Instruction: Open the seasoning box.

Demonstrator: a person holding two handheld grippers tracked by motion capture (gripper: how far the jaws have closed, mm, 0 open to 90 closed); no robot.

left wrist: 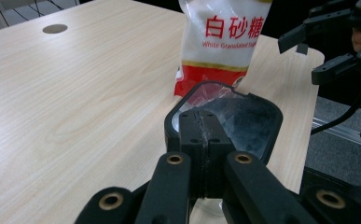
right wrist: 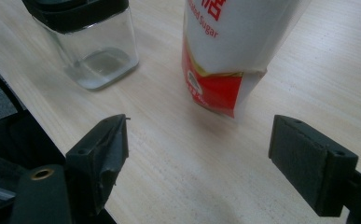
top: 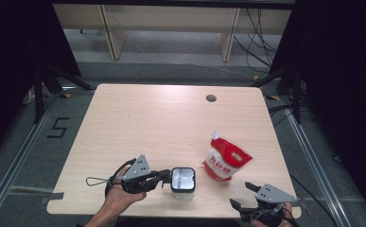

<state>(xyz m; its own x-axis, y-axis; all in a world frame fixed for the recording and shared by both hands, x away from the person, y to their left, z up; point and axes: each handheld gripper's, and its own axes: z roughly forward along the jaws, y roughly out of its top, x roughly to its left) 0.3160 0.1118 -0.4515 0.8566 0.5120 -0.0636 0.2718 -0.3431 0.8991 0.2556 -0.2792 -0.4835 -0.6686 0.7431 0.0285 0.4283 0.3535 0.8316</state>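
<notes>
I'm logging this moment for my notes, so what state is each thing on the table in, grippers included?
Glass jar: upright near the table's front edge, black rim, looks empty.
Sugar bag: standing upright, spout on top, not held.
Left gripper: jaws shut on the jar's black rim.
Right gripper: jaws wide open, holding nothing, short of the bag.
Table: bare light wood elsewhere.

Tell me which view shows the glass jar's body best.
The right gripper view: the glass jar shows its clear walls and base standing on the table, beside the sugar pouch. The high view looks down on its black rim and whitish inside. The left gripper view shows the rim, gripped by the left hand-held gripper.
</notes>
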